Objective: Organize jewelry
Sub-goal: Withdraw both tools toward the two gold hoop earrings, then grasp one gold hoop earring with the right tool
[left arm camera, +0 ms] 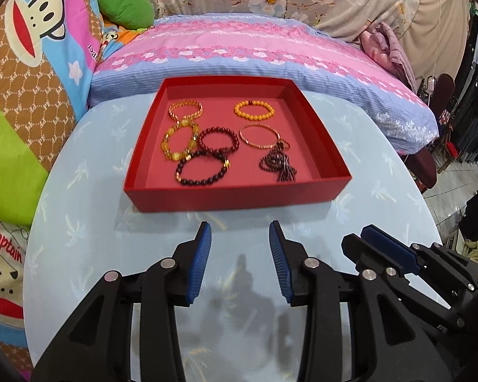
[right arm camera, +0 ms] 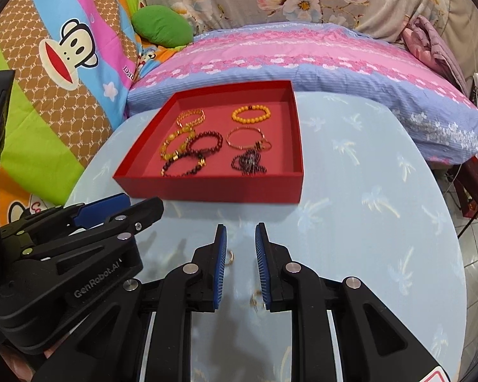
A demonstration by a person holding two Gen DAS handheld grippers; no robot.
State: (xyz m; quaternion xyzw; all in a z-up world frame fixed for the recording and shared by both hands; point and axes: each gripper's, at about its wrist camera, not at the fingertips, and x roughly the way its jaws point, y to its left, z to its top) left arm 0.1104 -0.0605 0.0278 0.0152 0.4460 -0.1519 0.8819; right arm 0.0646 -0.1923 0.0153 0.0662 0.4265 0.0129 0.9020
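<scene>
A red tray [left arm camera: 235, 195] [right arm camera: 207, 189] stands on the light blue table and holds several bracelets: an orange bead one [left arm camera: 254, 109] [right arm camera: 251, 114], a dark red bead one [left arm camera: 219, 140], a yellow one [left arm camera: 178, 141], a thin gold bangle [left arm camera: 259, 136] and a dark tangled chain [left arm camera: 277, 164]. My left gripper [left arm camera: 240, 232] is open and empty, in front of the tray. My right gripper [right arm camera: 240, 234] is open over the table. Two small gold rings lie between its fingers, one [right arm camera: 230, 258] by the left pad, one [right arm camera: 256, 297] by the right pad.
The round table [right arm camera: 366, 222] has a pale palm print. Behind it is a bed with a pink and blue pillow [left arm camera: 255, 47], a green cushion [left arm camera: 126, 8] and cartoon bedding [left arm camera: 22, 63]. The right gripper's body [left arm camera: 414, 264] shows at the left view's right.
</scene>
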